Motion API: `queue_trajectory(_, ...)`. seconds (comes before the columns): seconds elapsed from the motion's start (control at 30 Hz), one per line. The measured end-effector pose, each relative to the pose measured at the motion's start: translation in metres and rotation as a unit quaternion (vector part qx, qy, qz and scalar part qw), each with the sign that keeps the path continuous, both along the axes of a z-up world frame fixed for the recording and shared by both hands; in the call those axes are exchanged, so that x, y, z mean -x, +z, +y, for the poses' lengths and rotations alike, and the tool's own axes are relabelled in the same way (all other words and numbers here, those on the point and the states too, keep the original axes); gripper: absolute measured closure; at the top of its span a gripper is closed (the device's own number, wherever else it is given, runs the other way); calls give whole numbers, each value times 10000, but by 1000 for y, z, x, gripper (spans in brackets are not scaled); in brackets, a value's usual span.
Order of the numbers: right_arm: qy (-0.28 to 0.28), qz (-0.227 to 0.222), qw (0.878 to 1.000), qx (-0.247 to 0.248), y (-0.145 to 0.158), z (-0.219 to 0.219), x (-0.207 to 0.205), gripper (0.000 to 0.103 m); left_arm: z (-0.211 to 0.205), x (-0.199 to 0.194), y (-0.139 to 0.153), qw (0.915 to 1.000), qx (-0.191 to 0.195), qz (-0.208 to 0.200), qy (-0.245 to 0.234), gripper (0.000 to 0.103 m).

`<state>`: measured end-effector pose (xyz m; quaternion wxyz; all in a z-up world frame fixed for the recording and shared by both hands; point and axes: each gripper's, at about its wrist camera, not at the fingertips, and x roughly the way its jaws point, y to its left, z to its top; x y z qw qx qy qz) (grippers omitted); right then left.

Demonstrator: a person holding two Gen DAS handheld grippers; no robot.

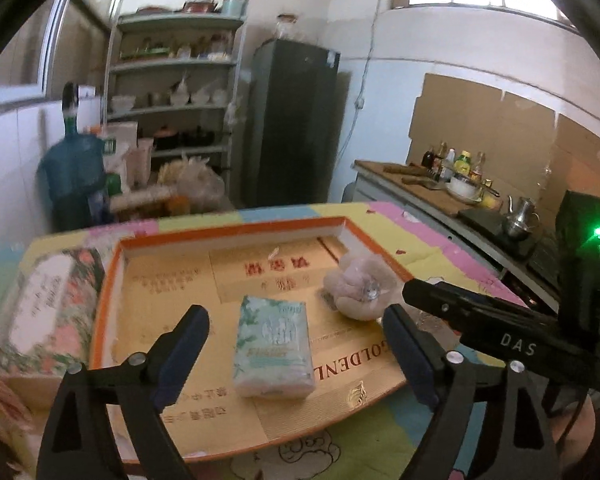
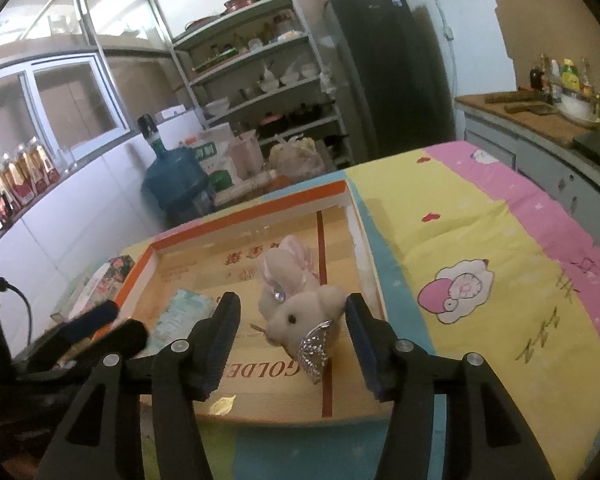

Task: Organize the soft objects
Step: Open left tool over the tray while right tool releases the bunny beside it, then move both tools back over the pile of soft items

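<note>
Your left gripper (image 1: 296,320) is holding its fingers spread wide, gripping nothing; a pale green tissue pack (image 1: 274,354) is lying flat between them on the floor of the orange-rimmed cardboard tray (image 1: 228,240). Beyond the right fingertip, a beige plush toy (image 1: 358,286) is resting in the tray. Your right gripper (image 2: 290,308) is likewise keeping its fingers apart, with the plush toy (image 2: 296,300) sitting between them, untouched, and the tissue pack (image 2: 182,314) lying left of the left finger.
</note>
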<state>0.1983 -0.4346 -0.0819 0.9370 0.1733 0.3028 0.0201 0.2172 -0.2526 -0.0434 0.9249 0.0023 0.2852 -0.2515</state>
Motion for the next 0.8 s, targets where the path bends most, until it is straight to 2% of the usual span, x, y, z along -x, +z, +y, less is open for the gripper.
queue_trajectory(0.07, -41, -127, 9999, 43, 5, 2, 10, 39, 4, 5, 6, 10000, 22, -53, -28, 12)
queue_trajectory(0.13, -34, -262, 9996, 55, 11, 6, 20, 28, 13, 12, 11, 9998, 130, -128, -10, 12)
queue_trajectory(0.27, -24, -523, 9985, 159, 20, 19, 42, 27, 29, 25, 18, 9996, 123, -247, 58, 12)
queue_trajectory(0.37, -79, -686, 9970, 339, 28, 35, 61, 27, 42, 40, 24, 9984, 32, -494, 280, 12)
queue_trajectory(0.5, -182, -933, 9943, 490, 36, 61, 88, 27, 76, 57, 31, 9962, 491, -615, 372, 12)
queue_trajectory(0.57, -236, -1042, 9929, 526, 38, 75, 101, 27, 90, 66, 35, 9945, 591, -757, 415, 12)
queue_trajectory(0.63, -307, -1127, 9918, 515, 39, 86, 112, 27, 105, 77, 39, 9922, 504, -1014, 516, 12)
queue_trajectory(0.8, -263, -1203, 9911, 499, 38, 114, 131, 27, 136, 100, 46, 9886, 440, -1220, 761, 12)
